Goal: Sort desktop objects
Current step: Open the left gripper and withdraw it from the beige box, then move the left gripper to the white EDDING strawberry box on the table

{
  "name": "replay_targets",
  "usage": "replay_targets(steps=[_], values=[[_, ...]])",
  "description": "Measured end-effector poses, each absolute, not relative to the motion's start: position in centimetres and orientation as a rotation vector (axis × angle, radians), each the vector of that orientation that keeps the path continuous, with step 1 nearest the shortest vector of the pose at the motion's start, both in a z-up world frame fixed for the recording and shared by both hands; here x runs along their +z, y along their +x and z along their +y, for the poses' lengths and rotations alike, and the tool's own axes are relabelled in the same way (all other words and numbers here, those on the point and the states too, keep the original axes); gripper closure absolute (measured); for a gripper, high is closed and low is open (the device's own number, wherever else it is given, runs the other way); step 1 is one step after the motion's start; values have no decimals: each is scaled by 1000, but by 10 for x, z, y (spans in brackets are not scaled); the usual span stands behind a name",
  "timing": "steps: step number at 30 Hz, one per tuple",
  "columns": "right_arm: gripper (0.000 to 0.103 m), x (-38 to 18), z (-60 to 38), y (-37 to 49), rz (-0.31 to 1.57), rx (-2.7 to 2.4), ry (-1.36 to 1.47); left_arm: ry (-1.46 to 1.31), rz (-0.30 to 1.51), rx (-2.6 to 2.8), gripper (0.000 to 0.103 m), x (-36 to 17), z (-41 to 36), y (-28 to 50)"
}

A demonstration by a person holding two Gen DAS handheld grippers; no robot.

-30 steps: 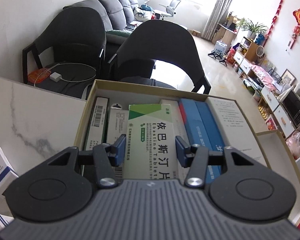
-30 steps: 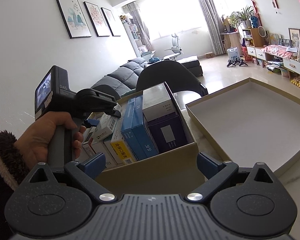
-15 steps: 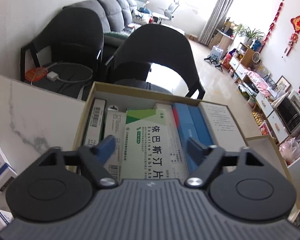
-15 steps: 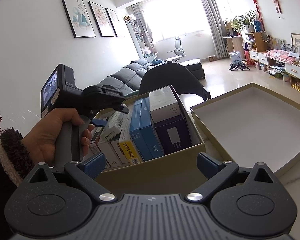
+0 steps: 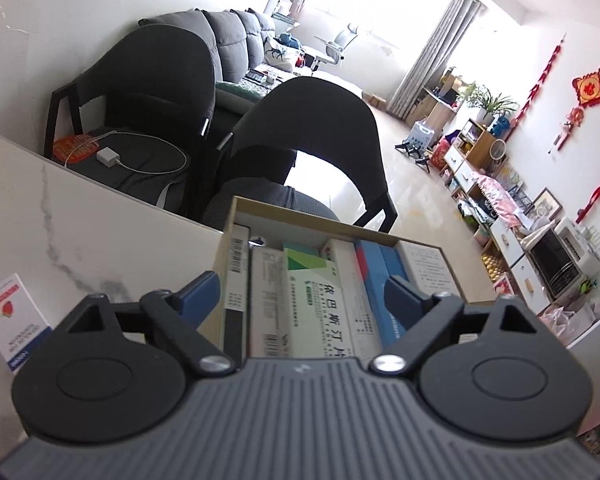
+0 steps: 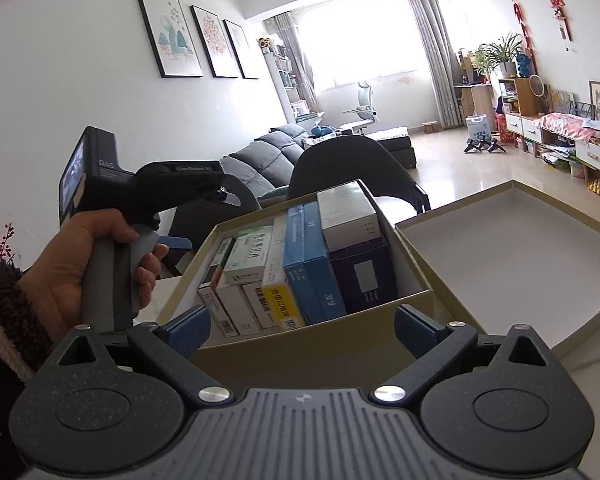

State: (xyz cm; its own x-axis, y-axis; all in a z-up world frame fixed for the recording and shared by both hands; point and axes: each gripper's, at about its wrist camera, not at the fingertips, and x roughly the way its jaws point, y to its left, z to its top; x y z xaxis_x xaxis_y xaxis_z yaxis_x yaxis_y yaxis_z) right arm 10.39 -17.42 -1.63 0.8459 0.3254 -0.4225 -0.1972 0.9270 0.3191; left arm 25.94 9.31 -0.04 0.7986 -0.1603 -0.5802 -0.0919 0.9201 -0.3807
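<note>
An open tan cardboard box holds several upright medicine boxes. A green and white medicine box stands among them, with blue boxes to its right. My left gripper is open and empty, drawn back above the box's near side. It also shows in the right wrist view, held in a hand at the left. My right gripper is open and empty in front of the box's near wall.
The box's lid lies upside down to the right. A white, red and blue medicine box stands on the marble table to the left. Two dark chairs stand beyond the table's far edge.
My left gripper let go of the green and white box, opened wide, and drew back and up from the tan box. My right gripper stayed open and nearly still.
</note>
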Motion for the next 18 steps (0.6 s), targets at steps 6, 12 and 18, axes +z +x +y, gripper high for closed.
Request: replay_targets(steps=[6, 12, 18], values=[[4, -10, -162, 96, 479, 303, 249, -424, 643, -38, 11, -3, 106, 248], [3, -5, -154, 89, 467, 314, 236, -426, 642, -36, 9, -7, 119, 237], [2, -2, -145, 81, 461, 324, 223, -424, 639, -42, 6, -11, 133, 220]])
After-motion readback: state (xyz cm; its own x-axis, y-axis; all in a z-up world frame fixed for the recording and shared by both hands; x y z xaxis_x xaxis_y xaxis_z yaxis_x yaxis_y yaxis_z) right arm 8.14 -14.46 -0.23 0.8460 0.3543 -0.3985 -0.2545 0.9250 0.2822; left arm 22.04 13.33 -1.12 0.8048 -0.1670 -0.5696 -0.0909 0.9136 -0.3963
